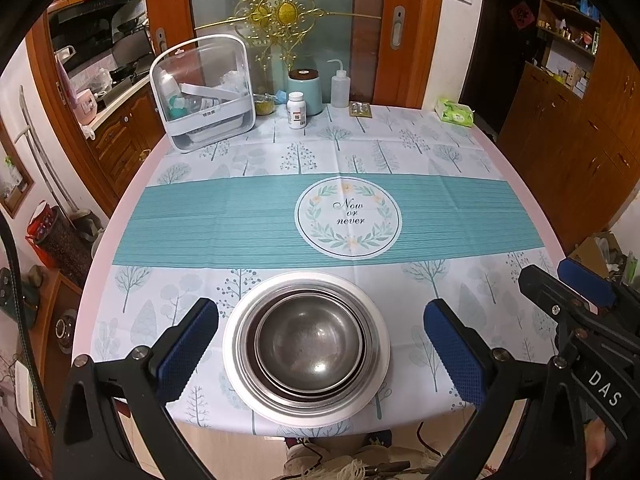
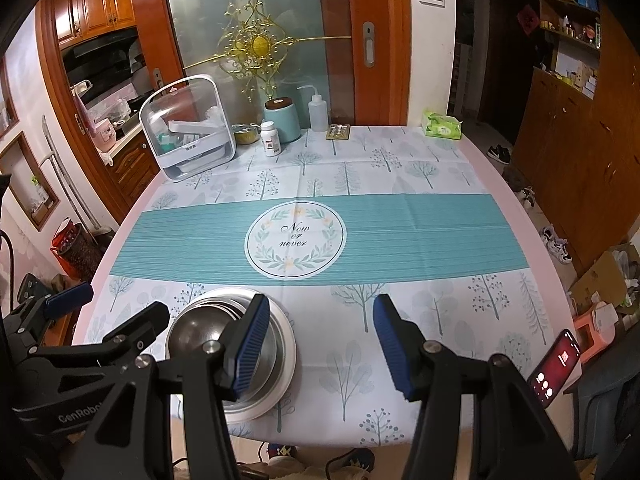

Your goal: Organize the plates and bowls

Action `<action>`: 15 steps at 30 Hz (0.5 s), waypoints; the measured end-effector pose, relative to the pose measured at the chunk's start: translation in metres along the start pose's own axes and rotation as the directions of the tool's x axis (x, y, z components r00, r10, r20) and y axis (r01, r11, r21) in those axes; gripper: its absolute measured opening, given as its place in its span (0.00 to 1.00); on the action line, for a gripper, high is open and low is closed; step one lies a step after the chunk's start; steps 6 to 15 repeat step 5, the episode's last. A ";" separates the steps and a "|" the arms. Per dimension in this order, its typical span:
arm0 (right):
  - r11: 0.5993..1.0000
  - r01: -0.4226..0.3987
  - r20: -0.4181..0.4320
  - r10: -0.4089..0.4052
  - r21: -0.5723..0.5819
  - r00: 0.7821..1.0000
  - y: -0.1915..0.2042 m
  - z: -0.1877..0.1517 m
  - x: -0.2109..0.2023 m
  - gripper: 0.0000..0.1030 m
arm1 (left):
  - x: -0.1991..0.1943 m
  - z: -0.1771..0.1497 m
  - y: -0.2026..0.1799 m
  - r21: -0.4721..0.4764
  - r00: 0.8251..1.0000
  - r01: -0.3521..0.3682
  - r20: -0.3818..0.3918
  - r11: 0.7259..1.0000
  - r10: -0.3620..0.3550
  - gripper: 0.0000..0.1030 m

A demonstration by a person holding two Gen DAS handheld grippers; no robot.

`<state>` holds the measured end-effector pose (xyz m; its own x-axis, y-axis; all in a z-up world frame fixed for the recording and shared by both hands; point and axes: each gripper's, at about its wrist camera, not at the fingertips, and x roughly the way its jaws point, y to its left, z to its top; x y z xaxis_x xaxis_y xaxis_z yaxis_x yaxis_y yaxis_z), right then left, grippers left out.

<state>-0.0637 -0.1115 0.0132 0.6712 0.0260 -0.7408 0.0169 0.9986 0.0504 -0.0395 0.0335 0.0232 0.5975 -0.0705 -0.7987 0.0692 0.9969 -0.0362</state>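
The stack of metal bowls [image 1: 310,340] sits nested on a white plate [image 1: 240,360] at the near edge of the table [image 1: 128,216], on the tree-print tablecloth [image 1: 360,152] just below its teal band. How many bowls are nested is hard to count: at least 3 rims show in the left wrist view, and the lower ones are hidden by the top bowl. In the right wrist view the stack [image 2: 192,328] is partly covered by the right gripper's left finger [image 2: 250,340], and the plate [image 2: 286,364] shows only as a white crescent. The left gripper [image 1: 320,354] hangs over the stack with its 2 blue-padded fingers [image 1: 184,352] spread wide on either side of the plate, touching nothing. The right gripper [image 2: 324,344] is also parted and empty, over bare cloth just right of the plate; in the left wrist view only its tips [image 1: 580,284] show at the right edge. The bases of both grippers are cut off by the frame. A phone [image 2: 554,364] with a lit red screen stands beyond the table's right side, its text too small to read. At the far edge stand a clear storage box [image 1: 204,92], a pill bottle [image 1: 296,110], a teal canister [image 1: 306,90], a squeeze bottle [image 1: 340,86] and a green tissue pack [image 1: 456,112]; the box's contents are blurred.
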 end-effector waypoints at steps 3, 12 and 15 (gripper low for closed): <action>1.000 0.000 -0.001 0.000 0.002 1.000 0.000 0.000 0.000 0.53 | 0.001 -0.001 0.002 0.001 1.000 0.001 -0.005 1.000 -0.001 0.99; 1.000 -0.001 -0.002 0.001 0.002 1.000 0.001 -0.001 0.000 0.53 | 0.001 -0.002 0.004 0.003 1.000 0.002 -0.009 1.000 -0.002 0.99; 1.000 -0.001 -0.002 0.001 0.002 1.000 0.001 -0.001 0.000 0.53 | 0.001 -0.002 0.004 0.003 1.000 0.002 -0.009 1.000 -0.002 0.99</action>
